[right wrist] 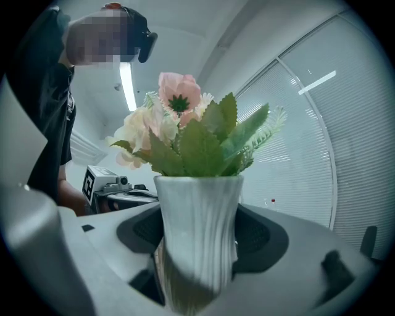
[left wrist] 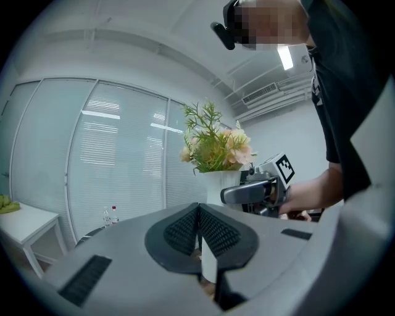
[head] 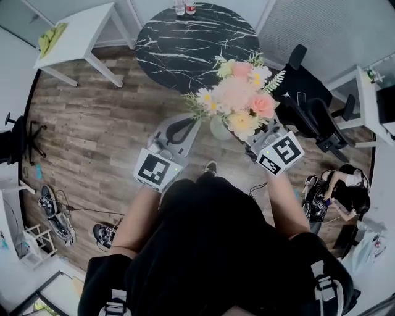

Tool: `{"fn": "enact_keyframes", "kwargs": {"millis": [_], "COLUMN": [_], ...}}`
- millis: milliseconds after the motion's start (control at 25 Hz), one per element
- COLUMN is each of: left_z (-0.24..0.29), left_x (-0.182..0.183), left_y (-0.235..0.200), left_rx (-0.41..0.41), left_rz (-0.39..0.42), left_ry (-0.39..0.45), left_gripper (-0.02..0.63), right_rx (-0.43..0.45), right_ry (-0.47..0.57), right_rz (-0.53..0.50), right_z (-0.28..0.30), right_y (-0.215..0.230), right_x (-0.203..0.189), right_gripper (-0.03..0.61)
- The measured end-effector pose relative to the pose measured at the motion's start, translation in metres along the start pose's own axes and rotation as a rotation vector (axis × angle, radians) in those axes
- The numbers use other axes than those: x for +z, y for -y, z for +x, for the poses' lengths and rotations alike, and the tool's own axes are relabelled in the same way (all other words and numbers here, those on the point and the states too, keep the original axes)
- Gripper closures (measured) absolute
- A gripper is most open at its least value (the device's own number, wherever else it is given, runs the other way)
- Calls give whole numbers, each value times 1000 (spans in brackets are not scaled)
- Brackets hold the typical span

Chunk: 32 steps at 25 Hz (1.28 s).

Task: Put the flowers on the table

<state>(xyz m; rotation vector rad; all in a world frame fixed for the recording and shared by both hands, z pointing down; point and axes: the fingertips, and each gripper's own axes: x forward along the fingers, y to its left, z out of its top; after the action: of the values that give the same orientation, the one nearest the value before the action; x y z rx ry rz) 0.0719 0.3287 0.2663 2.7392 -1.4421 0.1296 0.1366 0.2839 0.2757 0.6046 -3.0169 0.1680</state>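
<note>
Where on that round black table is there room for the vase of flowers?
Nearly all of the black table is bare: its middle and near edge. Only the far rim is taken, by two bottles. The white table to its left is also free, apart from something green at its left end.

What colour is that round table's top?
The table is black with white marble veins; head view shows it best.

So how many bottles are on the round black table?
2. A clear small bottle and a red-capped small bottle stand side by side at the far edge of the round black marble table. The pink flower bouquet covers the near edge, so another might hide there.
</note>
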Motion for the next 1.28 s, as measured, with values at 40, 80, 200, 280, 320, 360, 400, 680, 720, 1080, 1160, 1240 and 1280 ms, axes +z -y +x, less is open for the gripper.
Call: {"fn": "enact_keyframes", "kwargs": {"millis": [40,80,200,280,320,360,400,680,720,1080,1160,1240,1280], "left_z": [3,5,13,18,20,21,22,34,37,65,71,75,76], "left_x": [0,0,-1,0,1,2,2,-3,-5,-7,-9,-12,-12], "left_y": [-1,-1,-5,-10,-12,-14,-18,-63,-70,-138,-154,-168,-175], "left_rx": [2,4,16,21,23,25,28,43,38,-8,-16,-30,-35], "left_rz": [9,15,16,16,20,22,21,9,9,34,30,15,8], "left_ry": [0,-4,-11,-8,-6,-5,-8,8,4,-17,-17,-26,-23], "left_gripper": [600,601,601,600,600,600,600,600,600,600,600,600,600], "right_rx": [2,4,9,14,16,18,20,20,18,-28,-40,-53,-58], "right_ry": [2,4,10,12,11,10,8,-5,-8,-21,-24,-25,-25], "right_rz": [-1,-1,1,3,3,4,5,8,8,19,21,25,27], "right_z": [0,0,3,7,9,12,15,53,59,116,131,144,150], "right_y": [4,7,18,23,26,28,31,49,53,90,100,107,109], "right_x": [0,0,1,1,1,0,0,-1,-2,1,2,3,4], "right_gripper": [242,242,242,242,242,242,242,242,242,242,242,242,242]}}
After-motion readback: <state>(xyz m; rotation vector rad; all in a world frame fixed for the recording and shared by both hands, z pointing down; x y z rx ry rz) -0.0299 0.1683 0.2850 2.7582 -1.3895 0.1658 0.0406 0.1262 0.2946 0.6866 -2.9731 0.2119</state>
